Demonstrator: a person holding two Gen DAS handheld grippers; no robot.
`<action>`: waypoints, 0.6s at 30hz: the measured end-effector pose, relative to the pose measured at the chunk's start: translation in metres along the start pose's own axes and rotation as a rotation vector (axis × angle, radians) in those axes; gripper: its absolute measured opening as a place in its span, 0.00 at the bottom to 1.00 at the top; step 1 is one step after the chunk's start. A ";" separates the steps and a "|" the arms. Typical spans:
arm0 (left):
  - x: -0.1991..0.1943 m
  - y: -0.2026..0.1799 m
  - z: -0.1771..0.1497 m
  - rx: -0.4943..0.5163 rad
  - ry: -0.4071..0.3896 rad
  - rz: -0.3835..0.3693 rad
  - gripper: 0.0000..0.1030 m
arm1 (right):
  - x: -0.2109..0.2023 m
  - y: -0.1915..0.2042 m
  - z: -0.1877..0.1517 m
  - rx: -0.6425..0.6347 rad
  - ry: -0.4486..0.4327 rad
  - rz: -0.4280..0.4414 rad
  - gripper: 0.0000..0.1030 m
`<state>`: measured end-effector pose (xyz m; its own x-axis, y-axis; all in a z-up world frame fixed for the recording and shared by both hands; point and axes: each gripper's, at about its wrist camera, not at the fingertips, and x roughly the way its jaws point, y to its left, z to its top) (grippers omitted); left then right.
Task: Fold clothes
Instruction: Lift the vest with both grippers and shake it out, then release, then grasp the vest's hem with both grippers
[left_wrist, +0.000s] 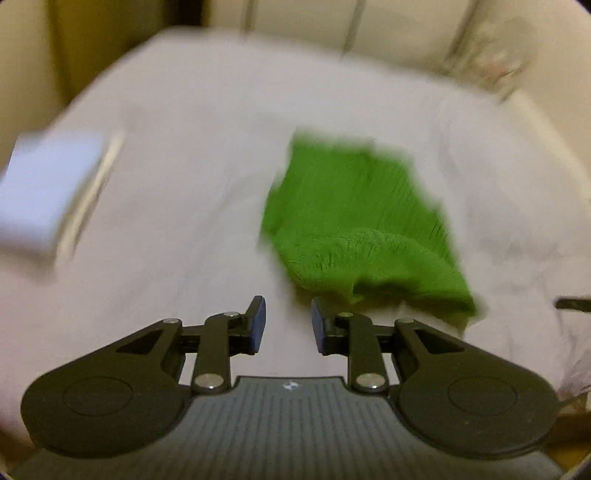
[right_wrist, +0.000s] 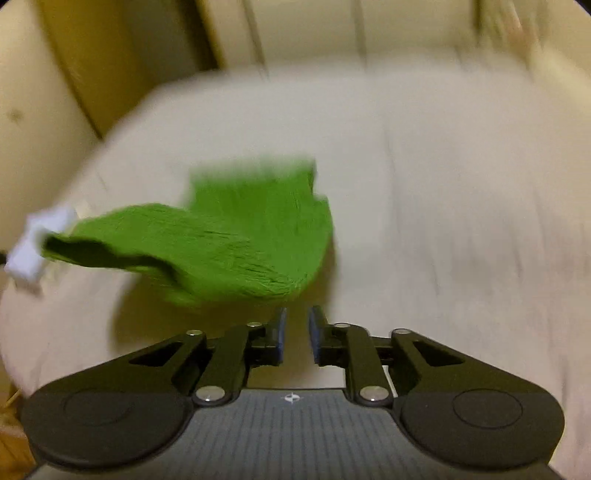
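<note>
Both grippers hover empty over the pale sheet, the left gripper moderately parted and the right gripper narrowly parted, with the rumpled green garment lying just beyond their fingertips and blurred white blocks farther left.

The green cloth looks like a soft, fuzzy knit or terry, matt, with a fine ribbed nap. It lies on a pale bedsheet, a smooth, matt woven fabric with faint creases. The left gripper and the right gripper are matt black plastic with shiny metal rivets, bluish rubbery pads, and a ribbed grey base. Motion blur hides finer texture.
</note>
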<state>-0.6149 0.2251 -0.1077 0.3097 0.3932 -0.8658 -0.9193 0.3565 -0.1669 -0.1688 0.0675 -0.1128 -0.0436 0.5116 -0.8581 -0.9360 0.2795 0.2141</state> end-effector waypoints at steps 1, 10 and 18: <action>0.003 0.001 -0.013 -0.039 0.031 0.009 0.21 | 0.005 -0.010 -0.022 0.045 0.055 0.014 0.19; 0.045 -0.027 -0.025 -0.228 0.082 -0.089 0.40 | 0.015 -0.047 -0.082 0.273 0.106 0.110 0.41; 0.136 -0.008 -0.016 -0.355 0.112 -0.194 0.47 | 0.069 -0.045 -0.092 0.490 0.108 0.259 0.44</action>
<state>-0.5696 0.2622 -0.2323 0.4748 0.2458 -0.8451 -0.8793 0.0929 -0.4670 -0.1619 0.0157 -0.2241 -0.3099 0.5352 -0.7858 -0.6191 0.5136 0.5940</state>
